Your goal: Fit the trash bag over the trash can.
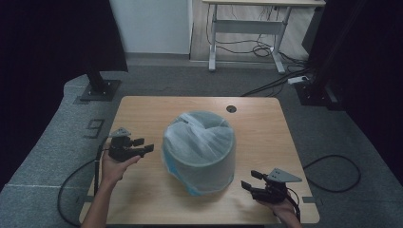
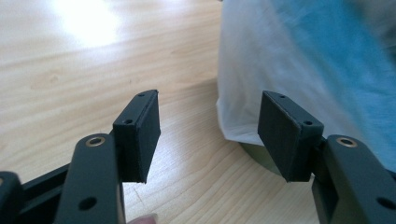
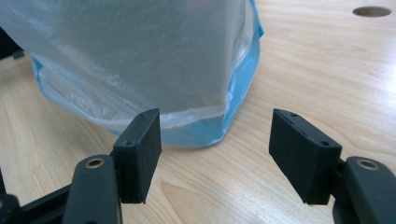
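The bin (image 1: pixel 199 151), wrapped in a pale plastic bag (blue at the hem), stands mid-desk (image 1: pixel 266 123) between both claws: left claw (image 1: pixel 147 145) and right claw (image 1: pixel 250 180), each gaping empty beside it.

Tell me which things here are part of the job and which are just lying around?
In the job: bin wrapped in its plastic bag; left gripper and right gripper, both open beside it.
Lying about: floor cables, far desk, table's cable hole.
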A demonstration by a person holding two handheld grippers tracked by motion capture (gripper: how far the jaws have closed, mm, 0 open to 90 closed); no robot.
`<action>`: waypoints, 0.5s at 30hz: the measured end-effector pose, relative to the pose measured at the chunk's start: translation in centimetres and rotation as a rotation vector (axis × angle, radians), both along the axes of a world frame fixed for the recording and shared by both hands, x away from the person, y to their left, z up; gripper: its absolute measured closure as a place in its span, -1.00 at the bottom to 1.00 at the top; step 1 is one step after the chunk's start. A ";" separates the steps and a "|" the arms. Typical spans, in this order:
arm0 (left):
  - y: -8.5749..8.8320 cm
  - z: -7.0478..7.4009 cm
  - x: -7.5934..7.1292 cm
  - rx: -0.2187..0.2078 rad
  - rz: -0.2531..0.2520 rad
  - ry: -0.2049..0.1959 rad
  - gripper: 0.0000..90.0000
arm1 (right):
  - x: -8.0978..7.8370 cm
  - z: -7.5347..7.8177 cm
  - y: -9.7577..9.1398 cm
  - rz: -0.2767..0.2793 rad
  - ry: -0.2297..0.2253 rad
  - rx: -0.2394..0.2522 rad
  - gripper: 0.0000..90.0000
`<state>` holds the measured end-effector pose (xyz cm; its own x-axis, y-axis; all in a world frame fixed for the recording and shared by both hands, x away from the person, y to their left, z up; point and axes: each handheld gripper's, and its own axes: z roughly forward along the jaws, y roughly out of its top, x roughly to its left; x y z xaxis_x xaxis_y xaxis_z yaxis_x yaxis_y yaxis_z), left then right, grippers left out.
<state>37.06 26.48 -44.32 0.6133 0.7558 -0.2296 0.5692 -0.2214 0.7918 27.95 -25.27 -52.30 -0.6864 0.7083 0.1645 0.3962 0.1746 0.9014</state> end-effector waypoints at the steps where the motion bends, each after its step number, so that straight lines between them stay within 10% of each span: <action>1: 0.0 0.2 -0.1 0.000 -0.007 -0.010 -0.14 | 0.0 0.1 -0.2 -0.001 -0.005 0.018 -0.25; 15: -1.1 5.6 -2.5 -0.012 -0.069 -0.100 -0.18 | 0.1 -0.3 -1.5 -0.071 0.013 0.059 -0.26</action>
<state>34.57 25.35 -38.73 0.6840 0.7085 -0.1738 0.4711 -0.2471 0.8468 28.04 -26.82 -52.57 -0.6324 0.7439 0.2159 0.4178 0.0929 0.9038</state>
